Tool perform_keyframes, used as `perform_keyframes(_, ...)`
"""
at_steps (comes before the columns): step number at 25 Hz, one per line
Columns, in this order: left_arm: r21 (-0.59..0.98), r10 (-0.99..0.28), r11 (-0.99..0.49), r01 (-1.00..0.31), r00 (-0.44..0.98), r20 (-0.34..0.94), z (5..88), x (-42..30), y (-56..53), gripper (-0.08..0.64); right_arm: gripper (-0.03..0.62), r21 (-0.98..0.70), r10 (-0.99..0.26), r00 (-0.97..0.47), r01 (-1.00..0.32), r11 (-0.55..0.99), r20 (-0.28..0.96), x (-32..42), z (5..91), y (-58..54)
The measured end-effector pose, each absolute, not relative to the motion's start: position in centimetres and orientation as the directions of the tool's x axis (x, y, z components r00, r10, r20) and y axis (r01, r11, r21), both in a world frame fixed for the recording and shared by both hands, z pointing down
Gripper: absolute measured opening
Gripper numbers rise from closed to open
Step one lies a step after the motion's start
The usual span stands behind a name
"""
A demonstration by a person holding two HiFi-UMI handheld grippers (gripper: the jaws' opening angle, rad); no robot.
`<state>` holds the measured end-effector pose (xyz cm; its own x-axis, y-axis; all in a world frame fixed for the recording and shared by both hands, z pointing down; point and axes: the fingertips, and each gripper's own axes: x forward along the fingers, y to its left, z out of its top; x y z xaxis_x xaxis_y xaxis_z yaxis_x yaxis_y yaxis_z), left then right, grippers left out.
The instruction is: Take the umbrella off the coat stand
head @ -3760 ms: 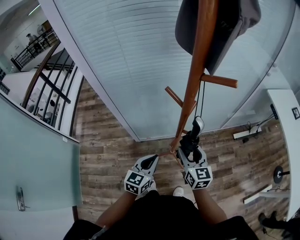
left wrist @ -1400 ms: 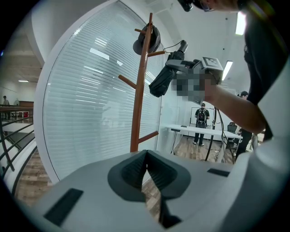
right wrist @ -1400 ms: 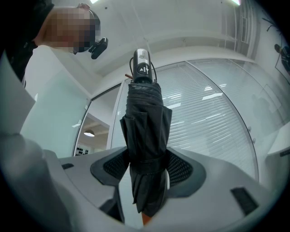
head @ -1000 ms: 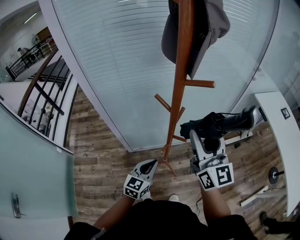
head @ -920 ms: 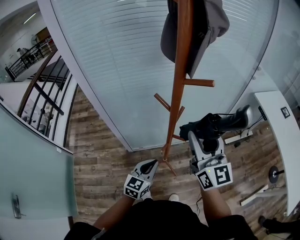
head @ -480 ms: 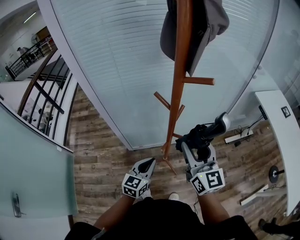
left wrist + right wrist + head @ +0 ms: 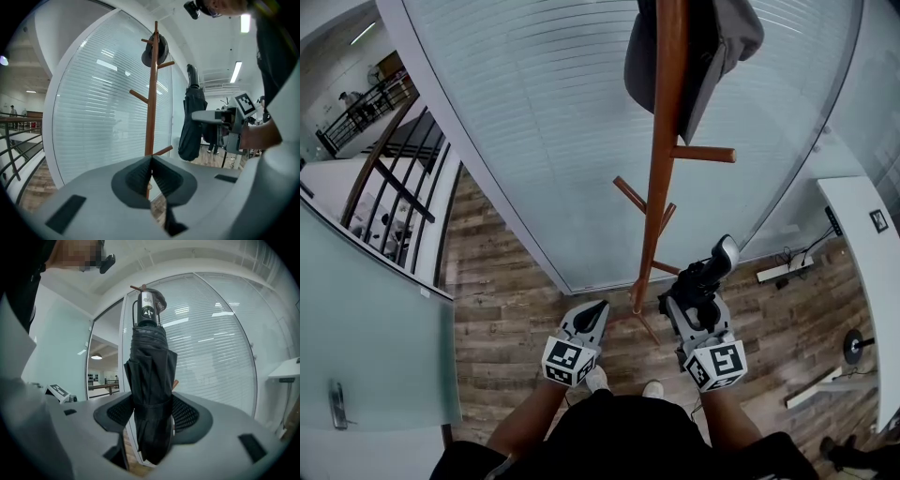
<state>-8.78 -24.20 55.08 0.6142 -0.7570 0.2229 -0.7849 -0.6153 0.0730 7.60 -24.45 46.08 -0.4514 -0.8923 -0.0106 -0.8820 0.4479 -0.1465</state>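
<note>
A black folded umbrella [image 7: 697, 281] with a grey handle end [image 7: 727, 250] is clear of the wooden coat stand [image 7: 661, 169], to the right of its pole. My right gripper [image 7: 688, 306] is shut on the umbrella's cloth [image 7: 150, 376], which stands upright between the pads [image 7: 187, 414]. My left gripper [image 7: 597, 309] hangs to the left of the stand's foot, shut and empty, its pads [image 7: 140, 174] meeting. The left gripper view shows the stand [image 7: 151, 93] ahead, with the umbrella [image 7: 190, 124] and right gripper [image 7: 224, 118] to its right.
A grey cap [image 7: 712, 42] hangs at the top of the stand. Bare pegs [image 7: 705, 154] stick out lower down. A curved glass wall with blinds [image 7: 534, 122] is behind it. A white desk [image 7: 867, 244] and floor cables [image 7: 783, 270] lie right, a glass door [image 7: 366, 356] left.
The umbrella hung by its strap from a peg earlier; now it is off. Over the last second the right gripper sank towards me and the umbrella swung from sideways to upright.
</note>
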Motion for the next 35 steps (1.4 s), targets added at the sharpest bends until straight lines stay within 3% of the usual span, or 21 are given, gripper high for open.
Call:
perform_keyframes(11, 0.081, -0.779, -0.596, -0.799, 0.600, 0.181, 53.3, -9.0, -24.9, 0.014, 0.250, -0.158, -0.885, -0.463, -0.879, 0.450, 0.053, 7.3, 49.6, -23.4)
perform_keyframes(21, 0.071, -0.823, -0.537, -0.841, 0.541, 0.173, 52.8, -11.5, -25.6, 0.014, 0.249, -0.128, -0.874, -0.485, -0.870, 0.476, 0.042, 6.7, 49.0, -23.6)
perform_keyframes(35, 0.089, -0.791, -0.576, -0.813, 0.581, 0.190, 53.8, -9.4, -24.7, 0.014, 0.250, -0.108, -0.869, -0.494, -0.865, 0.490, 0.016, 6.4, 47.6, -24.1)
